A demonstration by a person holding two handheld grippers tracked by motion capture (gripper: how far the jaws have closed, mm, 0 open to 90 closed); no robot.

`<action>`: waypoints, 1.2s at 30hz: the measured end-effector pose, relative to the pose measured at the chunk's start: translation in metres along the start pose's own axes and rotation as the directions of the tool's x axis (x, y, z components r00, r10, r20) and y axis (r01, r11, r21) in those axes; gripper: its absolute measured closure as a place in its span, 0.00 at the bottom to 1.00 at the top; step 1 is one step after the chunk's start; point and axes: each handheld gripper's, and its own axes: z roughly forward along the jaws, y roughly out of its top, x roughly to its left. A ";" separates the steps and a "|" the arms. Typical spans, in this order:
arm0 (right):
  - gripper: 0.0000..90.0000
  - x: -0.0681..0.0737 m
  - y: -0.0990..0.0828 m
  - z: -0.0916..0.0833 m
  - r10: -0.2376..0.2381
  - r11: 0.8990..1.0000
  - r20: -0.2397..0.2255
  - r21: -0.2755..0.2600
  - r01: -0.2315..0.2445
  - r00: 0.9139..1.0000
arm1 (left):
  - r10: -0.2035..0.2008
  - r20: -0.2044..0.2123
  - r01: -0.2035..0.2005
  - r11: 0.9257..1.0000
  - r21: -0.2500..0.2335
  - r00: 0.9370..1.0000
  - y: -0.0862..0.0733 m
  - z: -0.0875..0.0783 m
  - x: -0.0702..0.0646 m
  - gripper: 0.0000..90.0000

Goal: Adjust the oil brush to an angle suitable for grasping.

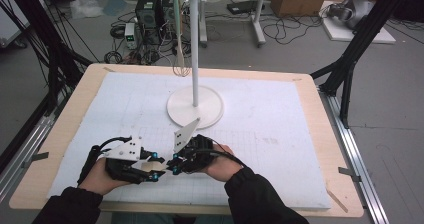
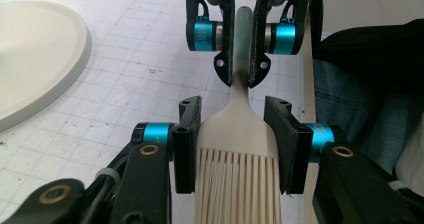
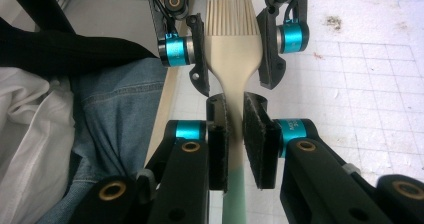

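Observation:
A basting brush (image 2: 237,134) with cream bristles and a pale green handle is held level between both grippers, just above the white mat near the table's front edge. In the left gripper view, my left gripper (image 2: 235,106) is shut on the wide cream head just ahead of the bristles. Facing it, my right gripper (image 3: 236,104) is shut on the narrow neck where cream turns to green. From above, the left gripper (image 1: 156,167) and right gripper (image 1: 175,165) meet tip to tip, and the brush (image 1: 148,167) is mostly hidden between them.
A white hook stand (image 1: 195,109) with a round base rises from the middle of the mat, and a whisk (image 1: 180,59) hangs from it. The mat (image 1: 280,149) lies on a wooden table (image 1: 335,159). The person's legs are just beyond the front edge.

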 end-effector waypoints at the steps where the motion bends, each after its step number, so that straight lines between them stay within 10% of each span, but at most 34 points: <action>1: 0.89 0.000 0.000 0.000 0.002 1.000 -0.003 0.000 -0.002 1.000 | -0.003 -0.003 0.003 1.000 0.000 1.000 0.000 0.000 0.000 0.67; 17: 0.74 -0.005 -0.024 0.001 0.064 0.998 0.002 -0.025 -0.064 0.998 | -0.015 -0.015 0.014 1.000 -0.004 1.000 -0.002 -0.003 0.001 0.67; 36: 0.89 -0.003 -0.034 -0.005 0.036 0.999 -0.001 -0.011 -0.036 0.999 | -0.032 0.003 0.033 0.999 -0.007 0.999 -0.005 -0.005 0.003 0.66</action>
